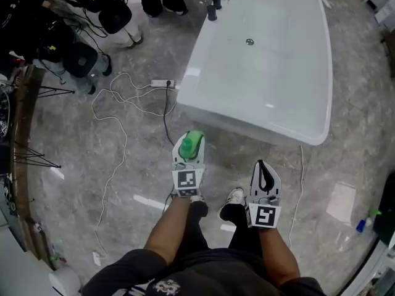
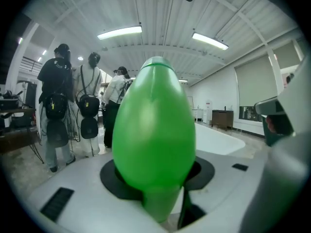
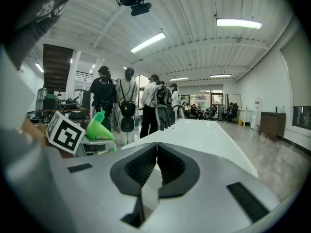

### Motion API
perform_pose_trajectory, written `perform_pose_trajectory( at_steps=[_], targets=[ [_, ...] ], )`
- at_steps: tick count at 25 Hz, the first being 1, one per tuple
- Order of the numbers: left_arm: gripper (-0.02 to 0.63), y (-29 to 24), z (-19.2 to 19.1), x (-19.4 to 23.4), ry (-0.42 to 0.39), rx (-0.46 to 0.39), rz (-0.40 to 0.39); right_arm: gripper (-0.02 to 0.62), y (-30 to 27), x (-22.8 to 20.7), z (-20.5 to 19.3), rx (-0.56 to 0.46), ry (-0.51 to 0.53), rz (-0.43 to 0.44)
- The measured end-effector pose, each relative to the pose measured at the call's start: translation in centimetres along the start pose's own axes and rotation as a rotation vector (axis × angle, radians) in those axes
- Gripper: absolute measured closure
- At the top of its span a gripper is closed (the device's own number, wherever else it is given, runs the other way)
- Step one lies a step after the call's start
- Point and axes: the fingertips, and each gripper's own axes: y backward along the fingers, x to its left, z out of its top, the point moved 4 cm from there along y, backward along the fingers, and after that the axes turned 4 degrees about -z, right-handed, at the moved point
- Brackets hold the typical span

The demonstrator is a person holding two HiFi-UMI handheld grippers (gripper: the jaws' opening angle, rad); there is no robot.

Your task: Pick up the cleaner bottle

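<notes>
The cleaner bottle (image 1: 192, 144) is bright green and rounded, with a narrow neck. It sits between the jaws of my left gripper (image 1: 189, 147), which is shut on it, held in the air above the grey floor. In the left gripper view the cleaner bottle (image 2: 154, 130) fills the middle, its body clamped by the black pads of the left gripper (image 2: 156, 174). My right gripper (image 1: 265, 176) hangs beside it to the right, jaws together and empty. From the right gripper view, the right gripper (image 3: 156, 148) is closed and the cleaner bottle (image 3: 98, 128) shows at the left.
A white bathtub (image 1: 308, 54) stands ahead on the marble floor, with dark taps (image 1: 216, 2) at its far end. A power strip (image 1: 162, 83) and white cables lie left of it. Several people (image 2: 58, 106) stand further left, by tripods. A small blue bottle (image 1: 361, 225) lies at the right.
</notes>
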Motion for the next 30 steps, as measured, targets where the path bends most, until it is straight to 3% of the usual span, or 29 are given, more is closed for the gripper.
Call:
perform_pose_trajectory(
  at_steps=[7, 12, 19, 30],
  targets=[
    [0.425, 7.7, 13.8, -0.1, 0.052, 0.035, 0.028, 0.580, 4.9, -0.5, 11.5, -0.020, -0.014, -0.038],
    [0.425, 11.6, 20.4, 0.1, 0.051, -0.021, -0.010, 0.580, 6.9, 0.4, 17.0, -0.099, 0.016, -0.052],
    [0.425, 15.2, 23.8, -0.3, -0.005, -0.023, -0.082, 0.580, 9.2, 2.9, 20.4, -0.148, 0.019, -0.090],
    [0.425, 17.4, 26.9, -1.9, 0.013, -0.103, -0.084, 0.580, 10.6, 4.0, 23.3, -0.204, 0.030, -0.038]
  ],
)
